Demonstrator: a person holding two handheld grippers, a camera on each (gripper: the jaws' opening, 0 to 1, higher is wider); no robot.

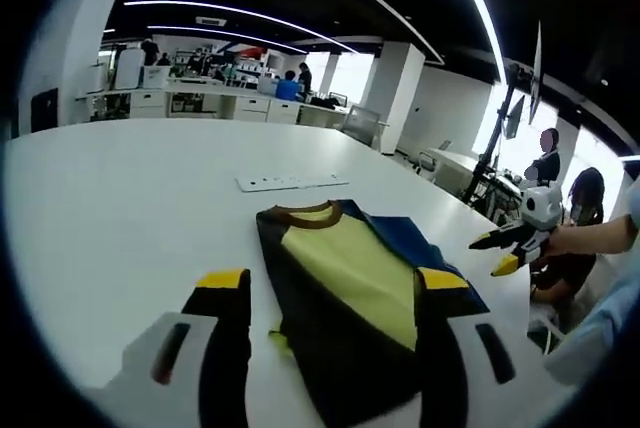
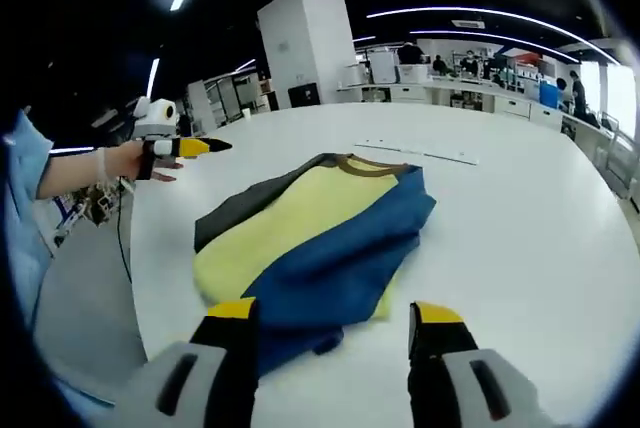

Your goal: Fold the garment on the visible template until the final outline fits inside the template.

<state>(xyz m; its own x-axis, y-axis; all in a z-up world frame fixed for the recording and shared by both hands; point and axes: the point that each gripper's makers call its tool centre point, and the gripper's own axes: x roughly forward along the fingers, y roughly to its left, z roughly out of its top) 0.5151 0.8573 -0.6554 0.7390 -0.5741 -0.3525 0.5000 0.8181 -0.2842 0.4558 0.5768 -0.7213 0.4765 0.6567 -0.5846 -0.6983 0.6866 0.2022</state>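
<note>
- A shirt [image 1: 350, 298] lies flat on the white desk [image 1: 120, 208], partly folded: a yellow middle panel, a dark grey side, a blue side and a brown collar.
- In the left gripper view the collar end of the shirt points away from the camera, toward a flat white strip [image 1: 292, 182] that lies on the desk just beyond the shirt.
- The left gripper [image 1: 335, 293] hangs over the near end of the shirt with its fingers [image 1: 225, 283] apart — one yellow-tipped finger over bare desk beside the dark grey side, the other over the blue side. They grip nothing.
- In the right gripper view the shirt [image 2: 310, 238] runs on a slant, with the blue side nearest the camera and the strip [image 2: 420, 153] past the collar.
- The right gripper [image 2: 335, 316] hovers at the shirt's near edge, fingers [image 2: 232, 313] spread wide and empty — one above the blue cloth, one above bare desk.
- Each gripper appears in the other's view, held in a hand off the desk's edge beside the shirt.
- Beyond the desk, well away from the shirt, stands an office with more desks, a white pillar [image 2: 310, 43] and people.
</note>
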